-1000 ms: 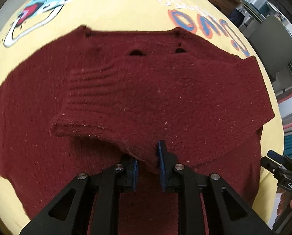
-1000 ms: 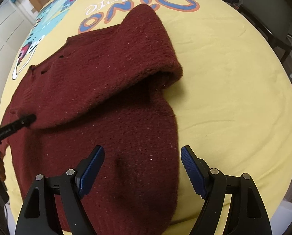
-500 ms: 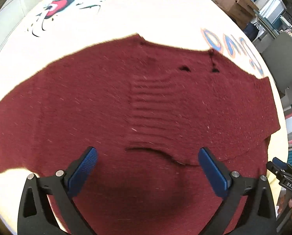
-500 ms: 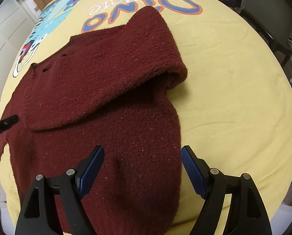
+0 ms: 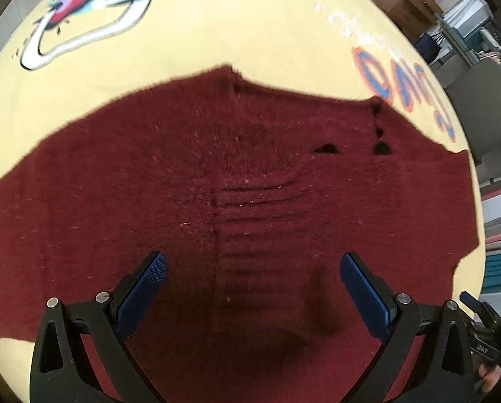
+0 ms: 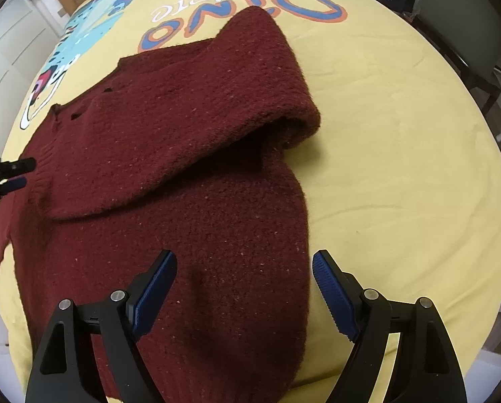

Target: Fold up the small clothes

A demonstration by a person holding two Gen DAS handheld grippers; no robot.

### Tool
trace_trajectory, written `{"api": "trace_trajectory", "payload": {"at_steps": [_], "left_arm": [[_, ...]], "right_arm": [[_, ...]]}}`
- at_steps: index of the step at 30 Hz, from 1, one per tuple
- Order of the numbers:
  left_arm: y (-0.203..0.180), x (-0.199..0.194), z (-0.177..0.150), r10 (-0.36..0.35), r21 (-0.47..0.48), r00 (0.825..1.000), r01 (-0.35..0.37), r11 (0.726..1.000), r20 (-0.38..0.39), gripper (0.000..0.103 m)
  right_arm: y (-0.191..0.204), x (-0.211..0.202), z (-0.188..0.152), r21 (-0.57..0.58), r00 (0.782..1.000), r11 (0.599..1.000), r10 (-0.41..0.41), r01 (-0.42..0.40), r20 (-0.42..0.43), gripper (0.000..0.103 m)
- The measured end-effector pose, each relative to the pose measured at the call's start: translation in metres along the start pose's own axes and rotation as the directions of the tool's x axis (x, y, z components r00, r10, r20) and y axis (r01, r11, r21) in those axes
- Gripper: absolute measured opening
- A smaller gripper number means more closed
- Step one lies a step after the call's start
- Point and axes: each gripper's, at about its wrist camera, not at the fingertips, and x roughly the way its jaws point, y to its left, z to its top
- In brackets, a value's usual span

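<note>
A: Left tool [image 5: 252, 290]?

B: Spread wide, gripping nothing — blue pads [image 5: 143, 290] parted over the ribbed cuff [image 5: 260, 235] of the dark red sweater [image 5: 149, 208]. Pointed forward and down along the knit, low over it; contact with the fabric impossible to judge.

A: And the right tool [image 6: 243, 288]?

B: Likewise wide open and unloaded. Hovering over the sweater's lower body [image 6: 217, 235], left pad [image 6: 154, 290] above the knit, right pad [image 6: 332, 297] just past the garment's edge, over the yellow sheet [image 6: 401, 154].

A: Position of the sweater?

B: Flat on the surface, atop that yellow sheet with a cartoon print and "Dino" lettering [image 6: 250, 10]. One sleeve [image 6: 190, 127] folded diagonally across the chest, rounded at the shoulder bend [image 6: 301, 114]. Cuff end close to the left tool's tip, visible at the far left edge of the right view [image 6: 8, 171].

A: Anything else nearby?

B: Grey chair [image 5: 482, 107] and cardboard boxes [image 5: 401, 3] beyond the surface — nothing more legible.
</note>
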Motion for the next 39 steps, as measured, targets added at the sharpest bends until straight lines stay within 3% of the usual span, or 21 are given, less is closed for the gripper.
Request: {"api": "trace_trajectory", "payload": {"at_steps": [4,6,12,14,16,22,25,31,39], "left_arm": [[0.000,0.015,0.001,0.001,-0.017,1.000,-0.001,1.000,-0.012,0.100],[-0.005,0.018,0.001,0.033,0.002,0.999,-0.033,0.999,-0.008,0.095],[-0.023,0.025,0.002,0.056,0.081,0.998,-0.054,0.995,-0.018,0.046],[-0.025,0.024,0.002,0.033,0.090,0.999,-0.032,0.995,-0.019,0.019],[-0.026,0.023,0.003,0.007,0.091,1.000,-0.005,0.996,-0.024,0.014],[-0.018,-0.008,-0.003,-0.035,0.106,0.999,0.032,0.994,0.022,0.010],[-0.008,-0.031,-0.003,0.003,0.134,0.998,-0.012,0.991,0.068,0.010],[0.025,-0.071,-0.007,0.054,0.099,0.989,-0.068,0.993,0.135,0.010],[0.071,-0.075,-0.020,0.082,0.028,0.990,-0.086,0.996,0.115,0.010]], "right_arm": [[-0.003,0.002,0.001,0.005,1.000,1.000,-0.008,0.008,-0.004,0.084],[-0.005,0.004,0.002,0.006,1.000,1.000,-0.013,0.013,-0.009,0.084],[-0.007,0.010,0.003,0.019,1.000,1.000,-0.013,0.014,-0.023,0.084],[-0.007,0.011,0.002,0.019,1.000,1.000,-0.013,0.013,-0.026,0.084],[-0.005,0.011,0.001,0.014,0.999,1.000,-0.014,0.014,-0.030,0.084],[-0.002,0.006,0.004,0.005,0.999,1.000,-0.025,0.025,-0.022,0.084],[-0.003,0.003,0.008,0.010,0.999,0.999,-0.033,0.034,-0.012,0.084],[-0.001,-0.004,0.022,0.011,0.999,0.999,-0.045,0.045,0.010,0.084],[0.007,0.001,0.069,0.011,0.999,1.000,-0.027,0.026,0.041,0.084]]}}
